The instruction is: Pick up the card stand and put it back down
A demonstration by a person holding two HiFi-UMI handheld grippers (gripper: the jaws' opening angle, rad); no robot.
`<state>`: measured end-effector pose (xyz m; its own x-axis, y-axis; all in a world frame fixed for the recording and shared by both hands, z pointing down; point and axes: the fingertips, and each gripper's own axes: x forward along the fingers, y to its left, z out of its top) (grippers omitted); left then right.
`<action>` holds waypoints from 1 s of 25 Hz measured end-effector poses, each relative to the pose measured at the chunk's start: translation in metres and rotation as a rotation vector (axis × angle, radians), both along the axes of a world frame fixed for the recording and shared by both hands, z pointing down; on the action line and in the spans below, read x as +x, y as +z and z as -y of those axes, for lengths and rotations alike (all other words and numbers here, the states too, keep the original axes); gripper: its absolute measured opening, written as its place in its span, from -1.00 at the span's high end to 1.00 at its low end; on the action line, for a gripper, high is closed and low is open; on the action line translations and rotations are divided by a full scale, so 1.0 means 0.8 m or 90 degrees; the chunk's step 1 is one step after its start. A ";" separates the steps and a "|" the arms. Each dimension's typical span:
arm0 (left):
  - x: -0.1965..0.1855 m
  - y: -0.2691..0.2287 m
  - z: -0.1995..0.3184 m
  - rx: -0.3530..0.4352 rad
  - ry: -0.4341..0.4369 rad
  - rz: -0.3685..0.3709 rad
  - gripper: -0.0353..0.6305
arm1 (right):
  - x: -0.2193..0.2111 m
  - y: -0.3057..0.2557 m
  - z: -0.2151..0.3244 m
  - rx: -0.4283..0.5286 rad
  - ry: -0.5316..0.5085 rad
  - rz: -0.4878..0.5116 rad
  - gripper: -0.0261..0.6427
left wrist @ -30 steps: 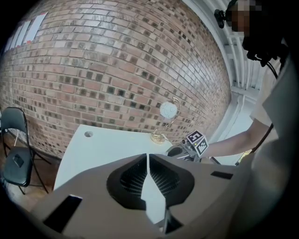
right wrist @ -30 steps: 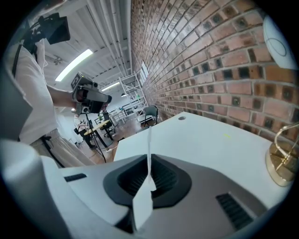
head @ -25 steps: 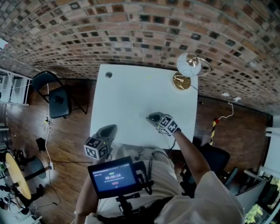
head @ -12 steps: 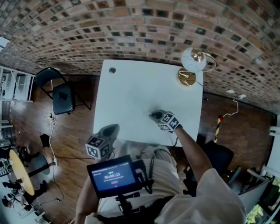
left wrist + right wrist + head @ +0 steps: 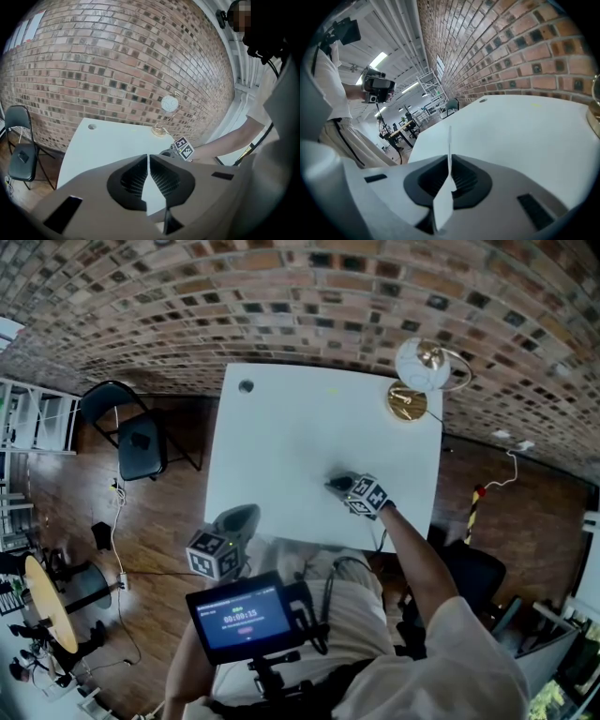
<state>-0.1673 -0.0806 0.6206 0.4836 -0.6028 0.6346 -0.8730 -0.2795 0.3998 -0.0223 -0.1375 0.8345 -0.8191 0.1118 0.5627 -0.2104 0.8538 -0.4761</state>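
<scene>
The right gripper [image 5: 450, 157] has its jaws clenched on a thin white card [image 5: 450, 139], which shows edge-on and stands up a little past the jaw tips. Just below and beyond those tips spreads the flat white counter [image 5: 525, 136]. In the head view this gripper [image 5: 335, 486] hangs over the counter's near right part.

Well beyond the right jaws and off to their right, at the counter's far right corner, stands the card stand with a round gold base and wire loop [image 5: 410, 401], carrying a round white disc on top. It is upright and untouched; only the edge of its gold base [image 5: 595, 117] shows in the right gripper view. A small dark round hole [image 5: 246, 386] sits in the far left corner.

The left gripper [image 5: 148, 157] has its jaws pressed together with nothing between them. It hangs just off the counter's near left edge [image 5: 242, 517]. Past its jaws lie the counter [image 5: 103, 145] and the card stand [image 5: 161, 130]. To their left, on the wooden floor, stands a black folding chair [image 5: 21, 150].
</scene>
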 end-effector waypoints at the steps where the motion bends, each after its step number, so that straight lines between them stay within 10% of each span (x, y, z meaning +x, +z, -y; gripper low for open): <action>1: 0.000 0.001 -0.001 -0.002 -0.001 -0.001 0.84 | 0.000 0.001 0.000 -0.002 -0.001 0.001 0.84; 10: 0.000 0.007 -0.008 -0.015 -0.004 0.002 0.84 | 0.008 0.016 -0.002 0.031 -0.025 -0.034 0.75; 15: 0.001 0.009 -0.010 -0.014 -0.005 -0.001 0.84 | 0.013 0.017 -0.002 0.046 -0.015 -0.057 0.30; 25: 0.008 0.016 -0.023 -0.023 0.006 -0.017 0.84 | 0.043 -0.057 0.034 0.043 0.194 0.053 0.26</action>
